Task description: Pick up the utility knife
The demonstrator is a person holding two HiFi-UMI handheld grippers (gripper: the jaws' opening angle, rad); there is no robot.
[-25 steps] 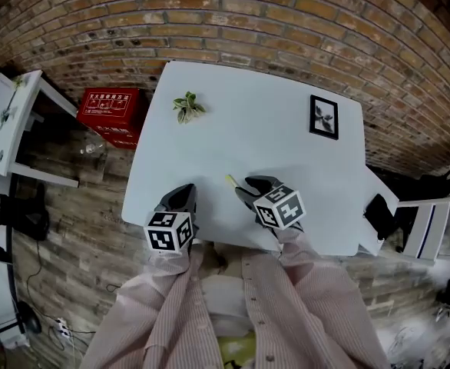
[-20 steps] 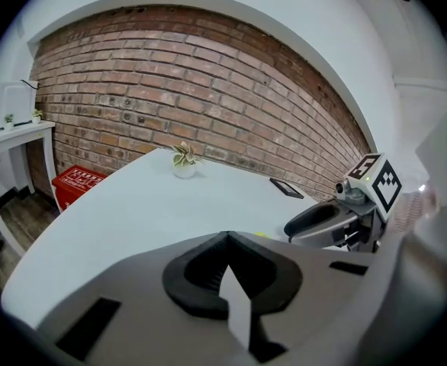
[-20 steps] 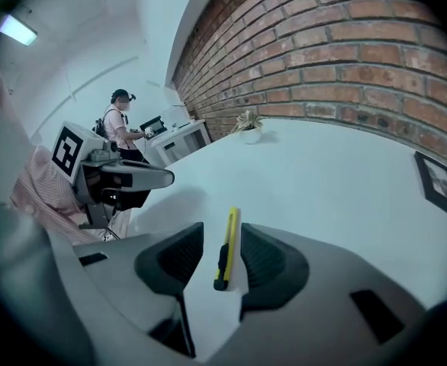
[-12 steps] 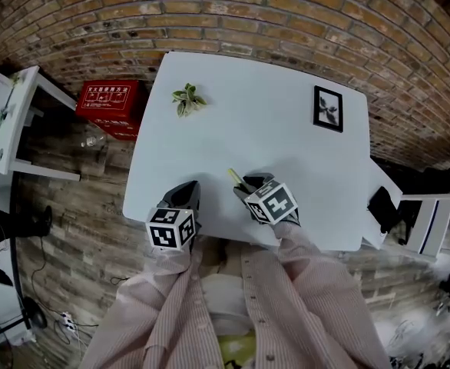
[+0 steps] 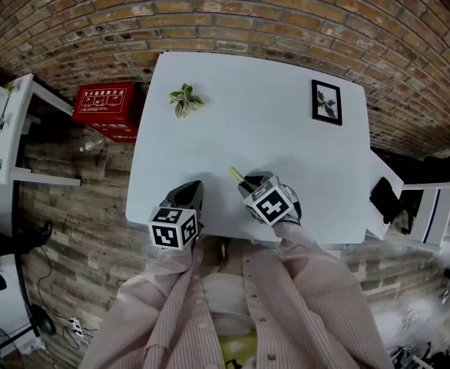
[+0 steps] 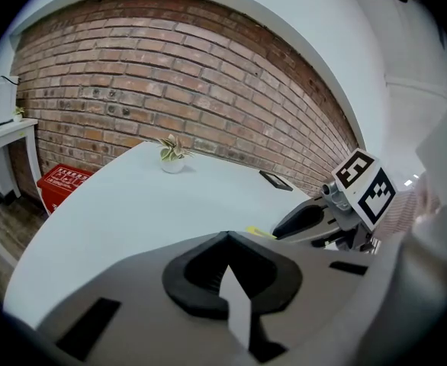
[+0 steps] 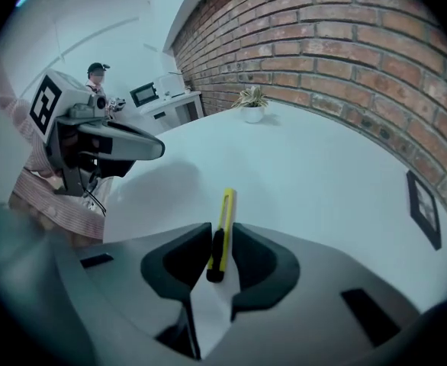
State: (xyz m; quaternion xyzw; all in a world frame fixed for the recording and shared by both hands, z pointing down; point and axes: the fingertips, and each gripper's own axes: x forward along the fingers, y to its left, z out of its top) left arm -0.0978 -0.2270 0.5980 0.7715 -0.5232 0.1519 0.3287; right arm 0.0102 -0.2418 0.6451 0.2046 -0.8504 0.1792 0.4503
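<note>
A slim yellow and black utility knife (image 7: 225, 212) lies flat on the white table (image 5: 271, 137), near its front edge. My right gripper (image 7: 222, 239) points steeply down over the knife's black rear end. Its jaws have just been closing, and both pads now press the knife's sides. In the head view only the yellow tip of the knife (image 5: 235, 175) shows beyond the right gripper (image 5: 249, 184). My left gripper (image 5: 190, 191) rests just to the left, apart from the knife, its jaws (image 6: 227, 239) shut with nothing between them.
A small potted plant (image 5: 185, 102) stands at the table's far left and a black picture frame (image 5: 325, 102) lies at the far right. A brick wall runs behind. A red box (image 5: 106, 106) and a white shelf (image 5: 2, 121) stand on the floor to the left, a chair (image 5: 425, 221) to the right.
My right gripper has sunk a little onto the knife's rear end and covers more of it. The left gripper has stayed where it was.
</note>
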